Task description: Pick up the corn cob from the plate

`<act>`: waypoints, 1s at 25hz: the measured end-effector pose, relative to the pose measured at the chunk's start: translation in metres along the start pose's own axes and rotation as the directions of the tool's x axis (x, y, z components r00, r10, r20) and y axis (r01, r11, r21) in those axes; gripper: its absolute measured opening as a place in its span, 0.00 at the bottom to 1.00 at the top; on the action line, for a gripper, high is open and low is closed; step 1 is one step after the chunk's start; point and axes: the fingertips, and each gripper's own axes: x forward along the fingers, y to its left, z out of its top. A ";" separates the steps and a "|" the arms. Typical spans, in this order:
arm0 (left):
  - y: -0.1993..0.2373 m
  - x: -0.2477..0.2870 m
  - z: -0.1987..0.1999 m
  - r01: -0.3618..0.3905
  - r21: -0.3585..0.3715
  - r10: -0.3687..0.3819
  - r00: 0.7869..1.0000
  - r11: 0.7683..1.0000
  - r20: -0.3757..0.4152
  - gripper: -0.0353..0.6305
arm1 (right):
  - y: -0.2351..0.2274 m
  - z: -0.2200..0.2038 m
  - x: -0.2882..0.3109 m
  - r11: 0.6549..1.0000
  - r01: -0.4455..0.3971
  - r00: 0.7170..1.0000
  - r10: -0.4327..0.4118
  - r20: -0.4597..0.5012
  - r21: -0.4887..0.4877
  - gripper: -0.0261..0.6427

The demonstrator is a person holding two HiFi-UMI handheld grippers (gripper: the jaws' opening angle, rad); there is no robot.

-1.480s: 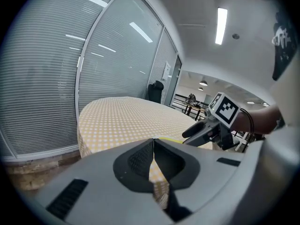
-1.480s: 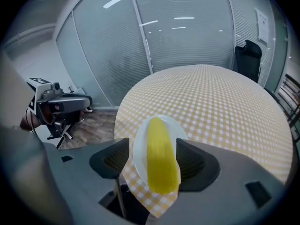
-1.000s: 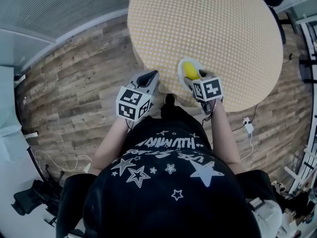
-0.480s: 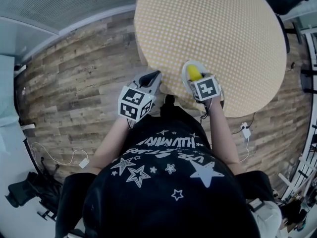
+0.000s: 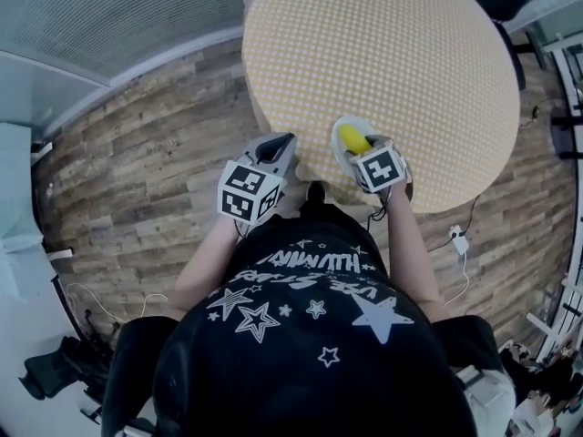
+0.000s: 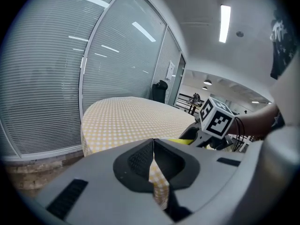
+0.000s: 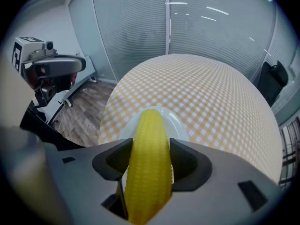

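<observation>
The yellow corn cob [image 7: 149,163] lies lengthwise between the jaws of my right gripper [image 7: 151,144], its far end over the small white plate [image 7: 177,123]. The jaws are closing and their inner faces touch the cob's sides. In the head view the cob [image 5: 352,138] and plate [image 5: 335,144] sit at the near edge of the round table, with the right gripper [image 5: 361,149] tilted steeply down on them. My left gripper [image 5: 281,140] hovers off the table's edge to the left, shut and empty, its tips [image 6: 153,142] meeting.
The round table [image 5: 383,53] wears a yellow-and-white checked cloth and carries nothing else in view. Wood-plank floor surrounds it, with cables and a plug [image 5: 458,242] at the right. Glass walls with blinds [image 6: 47,78] stand behind the table.
The right gripper has rolled slightly over the plate, staying in place, and its jaws have drawn in on the cob. The left gripper has barely moved.
</observation>
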 end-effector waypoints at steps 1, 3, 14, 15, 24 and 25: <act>0.001 -0.001 0.002 0.006 0.005 -0.006 1.000 1.000 0.000 0.07 | 0.000 0.008 -0.006 1.000 0.004 0.999 -0.004 0.045 0.009 0.42; 0.000 -0.001 0.005 0.020 0.009 -0.020 1.000 1.000 0.000 0.07 | -0.003 0.019 -0.019 0.999 0.000 0.991 -0.007 0.131 0.054 0.42; -0.011 -0.029 0.016 0.112 0.055 -0.115 0.991 0.992 0.063 0.07 | -0.002 0.044 -0.123 0.914 -0.186 0.793 -0.077 0.605 0.361 0.42; -0.011 -0.034 0.015 0.117 0.057 -0.121 0.990 0.991 0.068 0.07 | 0.001 0.045 -0.133 0.907 -0.192 0.764 -0.101 0.637 0.374 0.42; -0.033 -0.091 -0.005 0.197 0.093 -0.205 0.975 0.976 0.085 0.07 | 0.061 0.011 -0.190 0.837 -0.279 0.587 -0.239 0.774 0.470 0.42; -0.038 -0.099 -0.009 0.208 0.098 -0.216 0.973 0.973 0.082 0.07 | 0.071 0.006 -0.192 0.831 -0.288 0.579 -0.245 0.778 0.476 0.42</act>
